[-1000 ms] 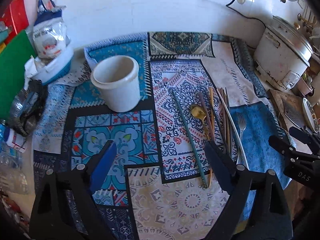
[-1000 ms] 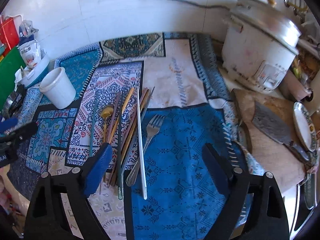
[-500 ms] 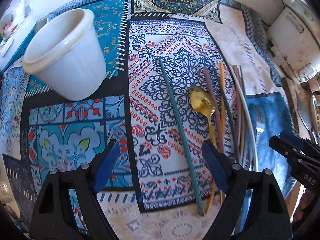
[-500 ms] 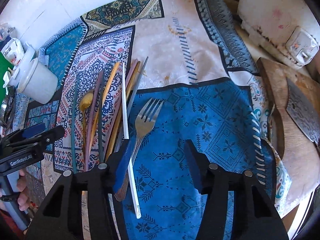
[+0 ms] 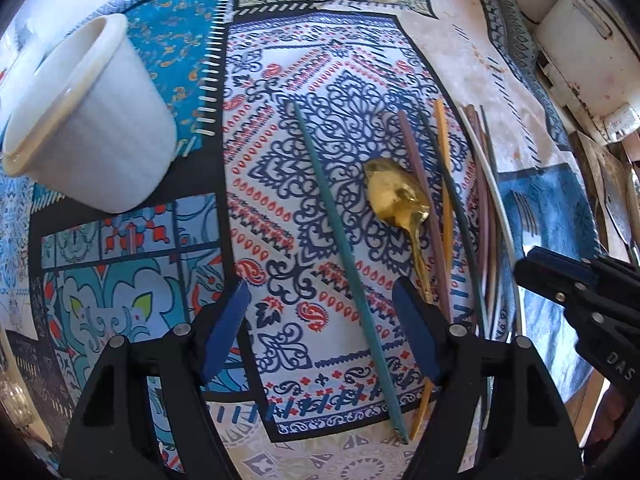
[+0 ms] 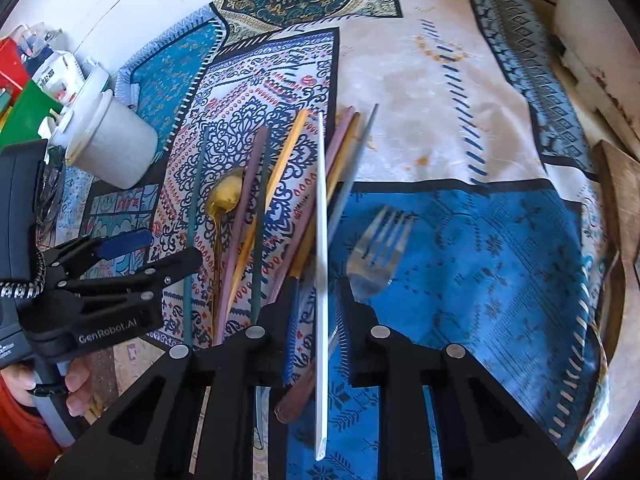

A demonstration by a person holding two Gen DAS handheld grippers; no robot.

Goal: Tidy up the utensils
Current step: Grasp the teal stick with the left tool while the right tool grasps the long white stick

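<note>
right gripper (image 6: 318, 312) around white chopstick (image 6: 321, 216) (jaws not yet touching)

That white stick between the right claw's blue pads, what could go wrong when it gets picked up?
The right claw is not fully shut on the white chopstick, so the stick might slip or swing. A pink chopstick and the fork lie right beside it and could be nudged or dragged along. The white cup sits far off to the left, a long carry.
</note>
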